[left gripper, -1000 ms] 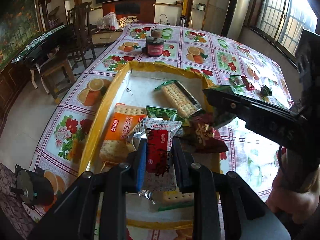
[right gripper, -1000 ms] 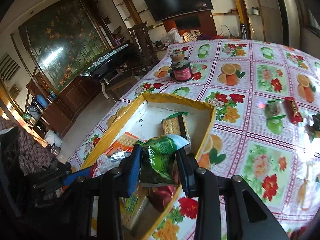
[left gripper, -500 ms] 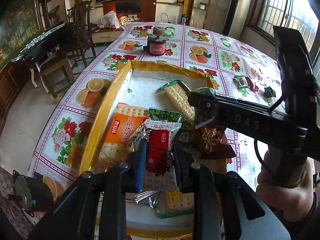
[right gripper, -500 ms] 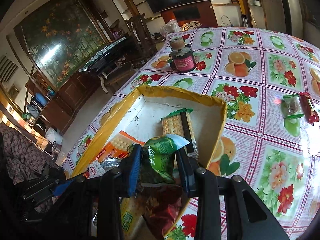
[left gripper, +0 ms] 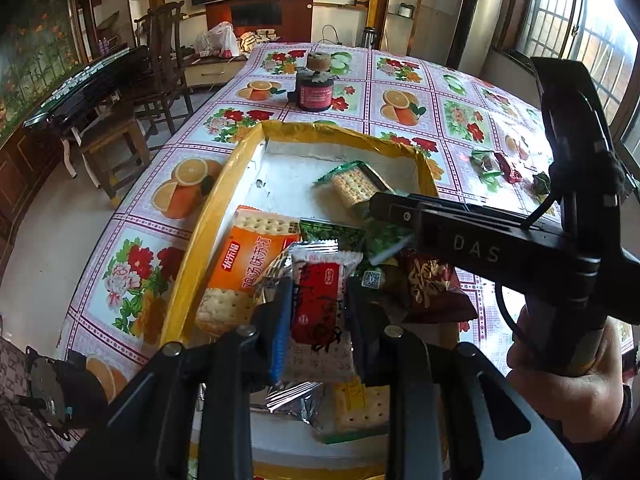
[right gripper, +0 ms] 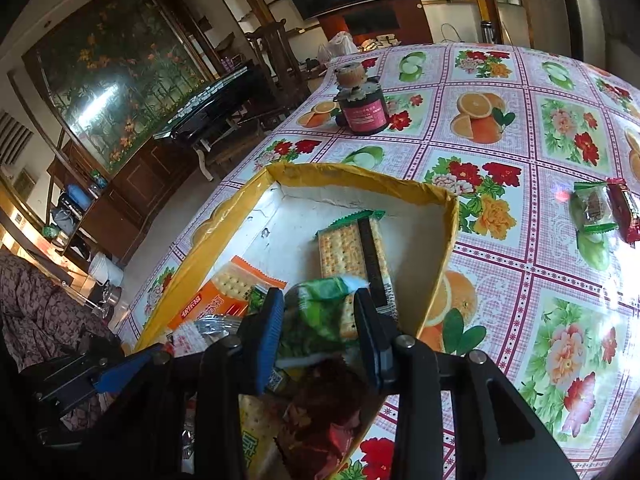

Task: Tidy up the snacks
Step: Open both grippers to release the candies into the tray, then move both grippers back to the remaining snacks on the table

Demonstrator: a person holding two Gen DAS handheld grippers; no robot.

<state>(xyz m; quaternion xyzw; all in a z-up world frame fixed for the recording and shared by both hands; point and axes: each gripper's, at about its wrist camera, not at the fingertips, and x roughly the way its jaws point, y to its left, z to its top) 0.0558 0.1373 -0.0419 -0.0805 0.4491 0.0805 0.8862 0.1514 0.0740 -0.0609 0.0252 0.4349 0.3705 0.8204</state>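
Note:
A yellow-rimmed white tray on the flowered tablecloth holds several snack packets, among them an orange cracker pack and a green-edged cracker pack. My left gripper is shut on a red-and-white snack packet above the tray's near end. My right gripper is shut on a green snack packet over the tray; it crosses the left wrist view.
A dark jar with a pink label stands beyond the tray. Loose snacks lie on the cloth to the right: a green-wrapped one and a red one. Wooden chairs stand left of the table.
My right gripper has moved forward over the tray with the green packet. My left gripper still holds the red-and-white packet in nearly the same place.

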